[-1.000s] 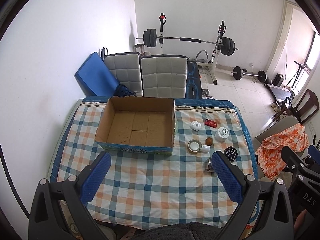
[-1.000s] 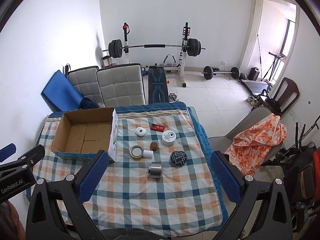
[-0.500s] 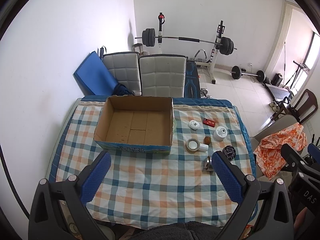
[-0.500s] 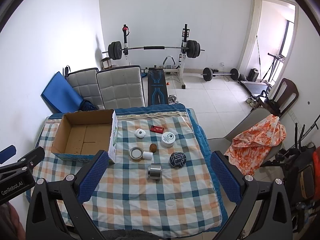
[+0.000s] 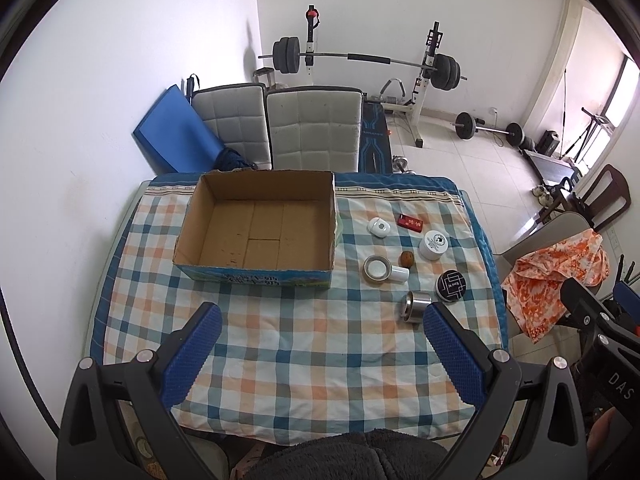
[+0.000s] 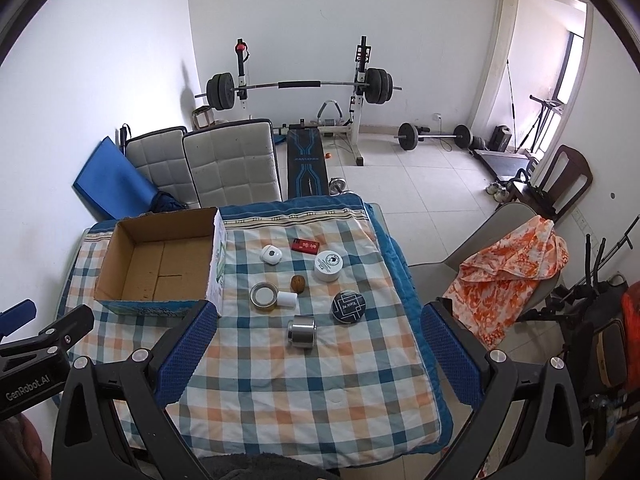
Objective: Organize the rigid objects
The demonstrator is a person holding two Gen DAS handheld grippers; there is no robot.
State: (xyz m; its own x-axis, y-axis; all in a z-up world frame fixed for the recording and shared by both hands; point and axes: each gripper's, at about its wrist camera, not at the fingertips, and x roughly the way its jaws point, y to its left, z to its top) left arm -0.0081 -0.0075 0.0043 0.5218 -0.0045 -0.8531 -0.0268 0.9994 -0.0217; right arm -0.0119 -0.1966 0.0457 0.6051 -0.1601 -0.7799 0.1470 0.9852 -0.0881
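Note:
An empty cardboard box (image 5: pixel 256 227) (image 6: pixel 160 264) stands on the checked tablecloth at the far left. To its right lie several small items: a white case (image 6: pixel 271 255), a red box (image 6: pixel 305 245), a white jar (image 6: pixel 328 265), a walnut (image 6: pixel 297 283), a tape roll (image 6: pixel 264 295) beside a white cap (image 6: pixel 287 299), a black round tin (image 6: pixel 348 306) and a steel cylinder (image 6: pixel 302 331) on its side. My left gripper (image 5: pixel 322 354) and right gripper (image 6: pixel 318 358) are both open and empty, held high above the table's near edge.
Two grey padded chairs (image 5: pixel 312 128) stand behind the table. A chair with orange cloth (image 6: pixel 508 272) is at the right. A barbell rack (image 6: pixel 300 88) and bench stand at the back wall. A white wall runs along the left.
Both grippers have drawn back and up a little; the table and its items look slightly smaller and higher in the views. Nothing on the table has moved.

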